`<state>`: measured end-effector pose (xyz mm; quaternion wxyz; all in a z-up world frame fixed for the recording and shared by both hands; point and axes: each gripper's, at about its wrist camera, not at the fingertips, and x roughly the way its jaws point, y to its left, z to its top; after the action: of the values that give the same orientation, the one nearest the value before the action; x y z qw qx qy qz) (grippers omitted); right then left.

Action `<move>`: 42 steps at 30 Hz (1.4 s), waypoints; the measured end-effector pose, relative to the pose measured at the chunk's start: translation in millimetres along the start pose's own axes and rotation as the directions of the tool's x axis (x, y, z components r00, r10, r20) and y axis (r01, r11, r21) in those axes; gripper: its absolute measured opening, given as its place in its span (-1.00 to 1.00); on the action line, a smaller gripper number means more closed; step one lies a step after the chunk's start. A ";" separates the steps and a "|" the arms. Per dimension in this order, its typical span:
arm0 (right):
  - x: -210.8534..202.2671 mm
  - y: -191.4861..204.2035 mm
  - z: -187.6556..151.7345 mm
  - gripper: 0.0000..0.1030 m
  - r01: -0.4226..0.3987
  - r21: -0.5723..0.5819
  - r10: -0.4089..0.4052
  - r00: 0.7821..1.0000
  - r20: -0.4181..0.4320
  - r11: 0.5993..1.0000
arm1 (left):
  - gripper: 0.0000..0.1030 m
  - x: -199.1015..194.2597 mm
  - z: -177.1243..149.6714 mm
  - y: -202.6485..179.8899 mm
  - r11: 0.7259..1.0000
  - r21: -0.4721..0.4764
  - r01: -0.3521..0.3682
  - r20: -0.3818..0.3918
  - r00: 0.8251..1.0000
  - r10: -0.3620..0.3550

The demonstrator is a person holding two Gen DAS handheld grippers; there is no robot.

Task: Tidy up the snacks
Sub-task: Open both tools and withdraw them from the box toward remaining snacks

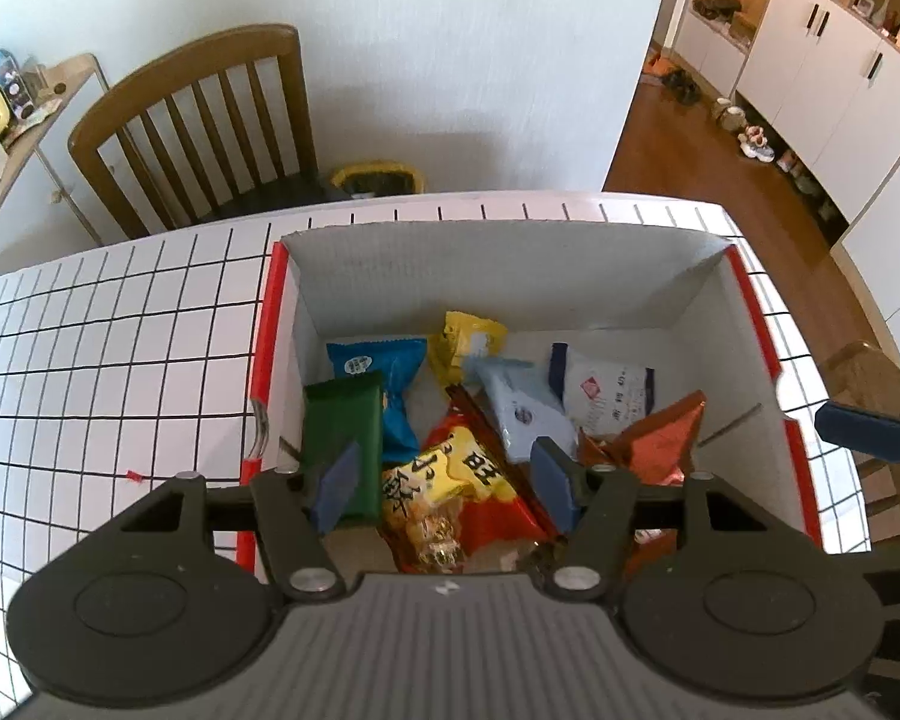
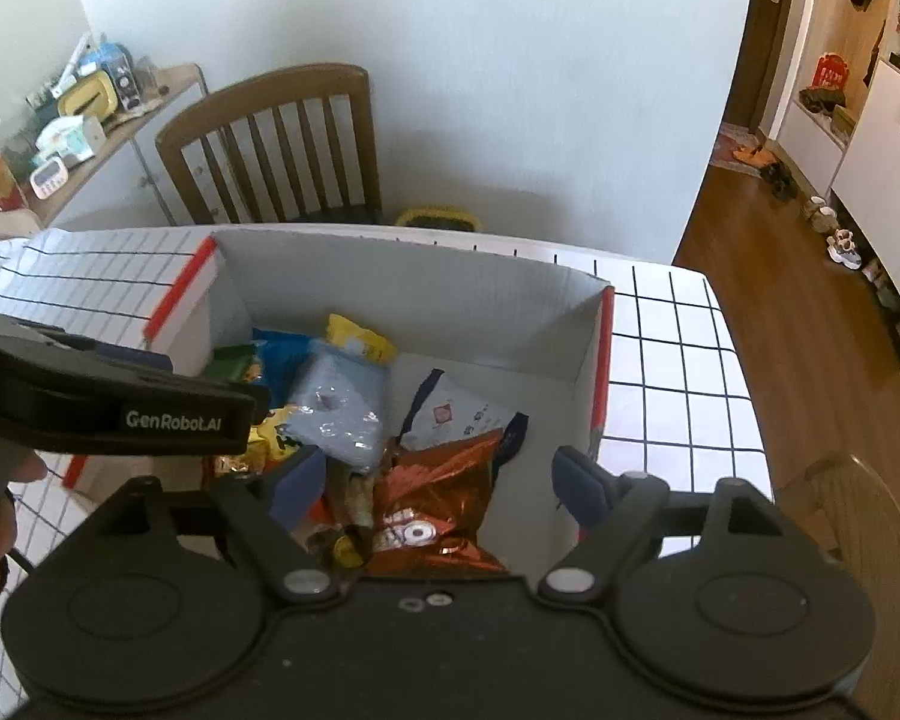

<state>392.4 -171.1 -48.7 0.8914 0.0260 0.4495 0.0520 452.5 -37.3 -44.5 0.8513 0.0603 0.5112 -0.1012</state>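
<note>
Snacks [image 1: 468, 420] lie piled inside the white box [image 1: 486, 276] on the gridded tabletop [image 1: 108, 324]. I see the left claw [image 1: 444, 489] released above the near packets, and the right claw [image 2: 441, 489] released, grasping nothing.

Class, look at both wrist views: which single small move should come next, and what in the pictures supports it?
Probably lift both grippers clear of the box. The left gripper and right gripper are both open and hold nothing, the snack packets, such as the green packet and orange packet, already lie inside, and no packet shows on the checked tablecloth.
</note>
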 end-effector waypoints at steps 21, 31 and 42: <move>-100.4 -2.2 -61.2 0.84 -0.106 -0.026 0.109 0.987 0.122 0.994 | 0.23 -106.4 -85.6 -30.9 1.000 0.007 0.019 0.159 0.987 -0.020; -132.4 6.4 -103.9 0.96 -0.154 -0.050 0.160 0.975 0.152 0.987 | 0.54 -139.0 -141.7 -20.4 0.999 -0.024 0.042 0.202 0.979 -0.036; -138.5 21.4 -143.1 0.98 -0.174 -0.065 0.182 0.973 0.141 0.983 | 0.67 -141.8 -192.3 3.0 0.994 -0.081 0.070 0.187 0.981 -0.054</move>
<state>194.1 -166.0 -21.1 0.9140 0.0466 0.3774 0.1413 223.4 20.9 -9.7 0.8934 -0.0025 0.4355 -0.1104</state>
